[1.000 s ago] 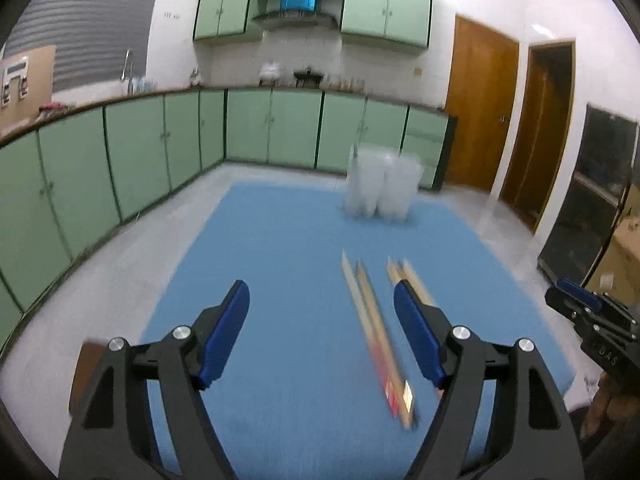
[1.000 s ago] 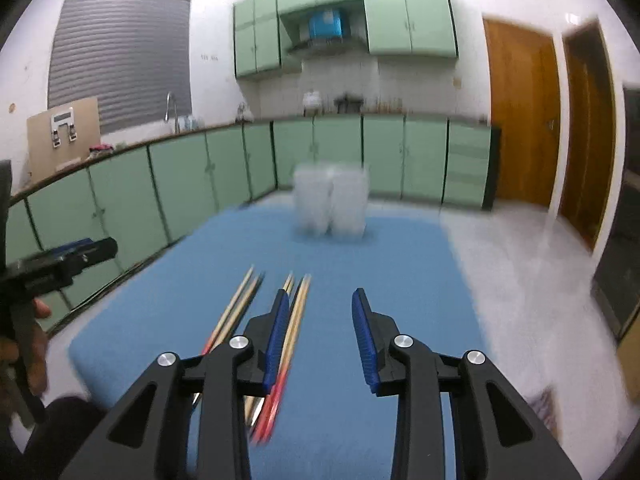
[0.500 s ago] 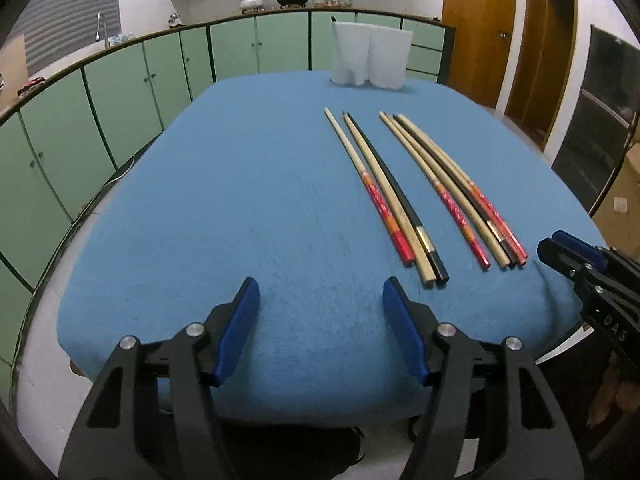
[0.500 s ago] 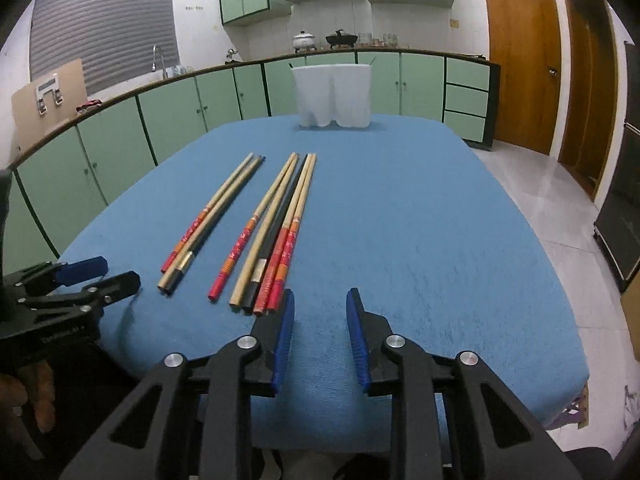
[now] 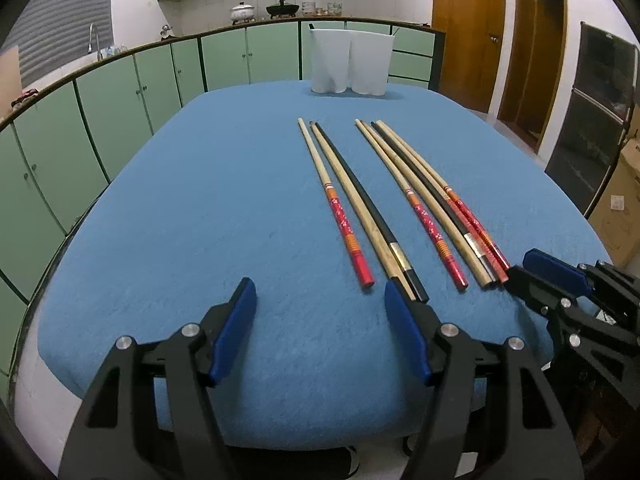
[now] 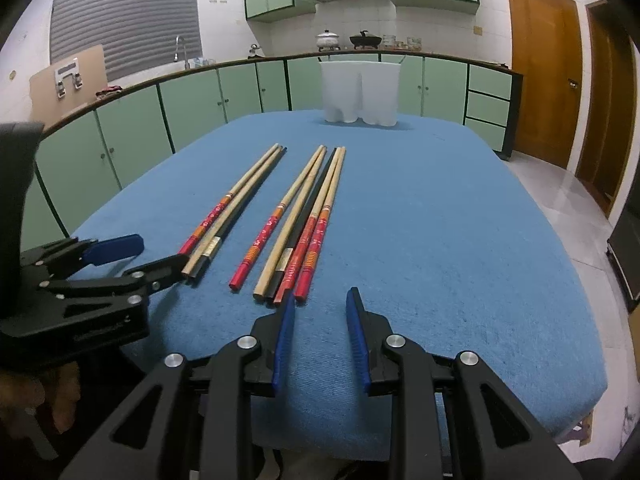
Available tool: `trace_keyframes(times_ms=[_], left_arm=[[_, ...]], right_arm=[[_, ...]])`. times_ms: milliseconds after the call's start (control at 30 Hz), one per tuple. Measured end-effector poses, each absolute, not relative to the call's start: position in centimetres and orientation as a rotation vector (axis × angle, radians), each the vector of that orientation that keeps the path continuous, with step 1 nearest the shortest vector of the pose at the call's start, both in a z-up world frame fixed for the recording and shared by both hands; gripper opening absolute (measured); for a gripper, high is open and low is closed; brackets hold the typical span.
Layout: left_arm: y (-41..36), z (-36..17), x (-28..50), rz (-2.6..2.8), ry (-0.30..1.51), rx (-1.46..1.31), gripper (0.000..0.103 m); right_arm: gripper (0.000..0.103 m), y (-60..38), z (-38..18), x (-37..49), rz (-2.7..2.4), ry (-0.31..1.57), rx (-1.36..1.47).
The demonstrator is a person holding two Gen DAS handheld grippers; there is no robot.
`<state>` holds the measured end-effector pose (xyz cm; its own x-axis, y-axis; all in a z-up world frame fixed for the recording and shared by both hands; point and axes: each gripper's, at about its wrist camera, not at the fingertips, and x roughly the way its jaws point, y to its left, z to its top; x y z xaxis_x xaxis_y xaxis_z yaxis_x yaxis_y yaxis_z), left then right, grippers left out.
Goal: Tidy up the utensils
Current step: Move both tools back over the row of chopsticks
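Both tongs (image 5: 320, 300) (image 6: 320, 300) apart, empty

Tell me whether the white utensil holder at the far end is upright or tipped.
Upright: the white holder stands on its base on the blue tablecloth, open top up. Whether anything is inside, the pictures do not show.

No legible text, labels or numbers anywhere.

Around us we see a kitchen: green cabinets (image 6: 192, 104) line the far wall and curve along the left. On the far counter stand a white pot (image 6: 328, 39) and a black wok (image 6: 365, 41). A tap (image 6: 180, 50) rises at far left below a grey shutter (image 6: 124, 12). Brown wooden doors (image 6: 538, 68) stand at right.
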<state>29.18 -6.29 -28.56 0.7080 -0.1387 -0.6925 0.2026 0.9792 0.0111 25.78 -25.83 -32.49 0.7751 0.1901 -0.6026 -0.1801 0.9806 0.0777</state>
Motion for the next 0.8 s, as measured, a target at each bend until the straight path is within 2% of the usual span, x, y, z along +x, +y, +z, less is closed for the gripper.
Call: trace_keyframes(times_ms=[200, 300, 333, 433, 700, 733, 767, 800], left_arm=[[-6.4, -28.6, 29.3, -0.185, 0.756, 0.083, 0.066], [-6.4, -28.7, 29.7, -0.164, 0.753, 0.071, 0.063], [-6.3, -28.7, 29.9, -0.154, 0.747, 0.061, 0.058], [-6.1, -28.6, 30.3, -0.124, 0.740, 0.032, 0.053], [-6.3, -28.8, 30.2, -0.113, 0.716, 0.039, 0.051], [-6.2, -28.8, 30.1, -0.118, 0.713, 0.036, 0.047], [-6.3, -28.8, 30.0, -0.127, 0.712, 0.032, 0.038], [-6.4, -28.8, 30.0, -0.138, 0.710, 0.034, 0.034]], right_arm=[[0.026, -25.2, -32.6, 26.1, 0.201, 0.643, -0.010], [0.018, -25.4, -32.7, 26.6, 0.182, 0.637, -0.010], [0.016, -25.7, -32.7, 26.7, 0.170, 0.636, -0.001], [0.016, -26.0, -32.7, 26.8, 0.157, 0.632, 0.015], [0.016, -25.5, -32.9, 26.5, 0.147, 0.608, -0.008], [0.016, -25.4, -33.0, 26.4, 0.145, 0.607, -0.007], [0.016, -25.4, -33.1, 26.3, 0.145, 0.606, -0.005], [0.011, -25.4, -33.0, 26.3, 0.153, 0.609, -0.003]])
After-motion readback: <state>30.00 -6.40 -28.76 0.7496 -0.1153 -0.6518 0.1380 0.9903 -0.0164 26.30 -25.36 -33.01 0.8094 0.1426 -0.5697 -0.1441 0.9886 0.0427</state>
